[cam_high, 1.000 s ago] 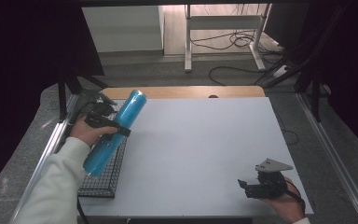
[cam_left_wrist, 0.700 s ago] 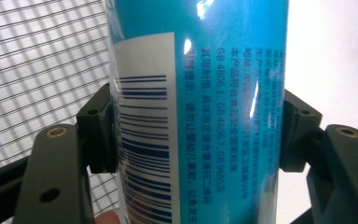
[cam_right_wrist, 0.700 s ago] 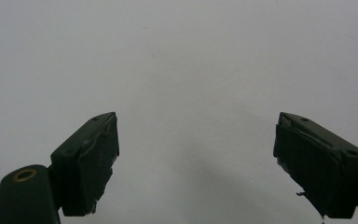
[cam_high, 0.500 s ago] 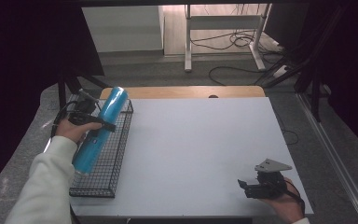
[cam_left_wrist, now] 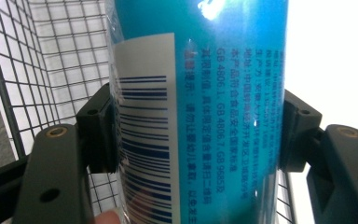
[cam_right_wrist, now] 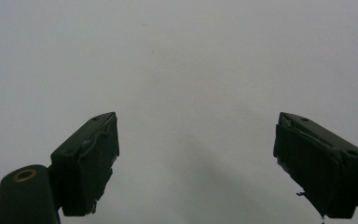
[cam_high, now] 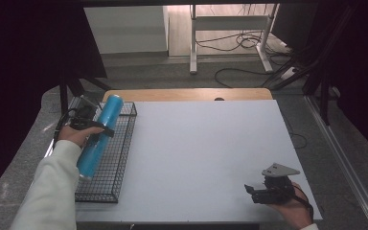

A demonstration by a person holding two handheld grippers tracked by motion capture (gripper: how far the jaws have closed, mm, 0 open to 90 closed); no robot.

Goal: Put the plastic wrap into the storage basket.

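A long blue cylindrical can (cam_high: 99,135) with a barcode label (cam_left_wrist: 144,140) is clamped between the jaws of my left gripper (cam_high: 92,125), which is shut on its middle. The can lies lengthwise, low over a black wire basket (cam_high: 117,158) at the table's left edge. In the left gripper view the basket's mesh (cam_left_wrist: 56,56) shows behind the can. My right gripper (cam_high: 255,190) rests near the table's front right, open, nothing between its pads (cam_right_wrist: 93,163), facing bare white tabletop.
The white tabletop (cam_high: 206,143) stretches between the basket and the right gripper. A wooden strip (cam_high: 187,94) runs along the table's far edge. Beyond it are a metal stand (cam_high: 230,28) and cables on the floor (cam_high: 239,45).
My left gripper has carried the blue can leftward and down, from over the basket's right rim to low over the basket. The right gripper has not moved.
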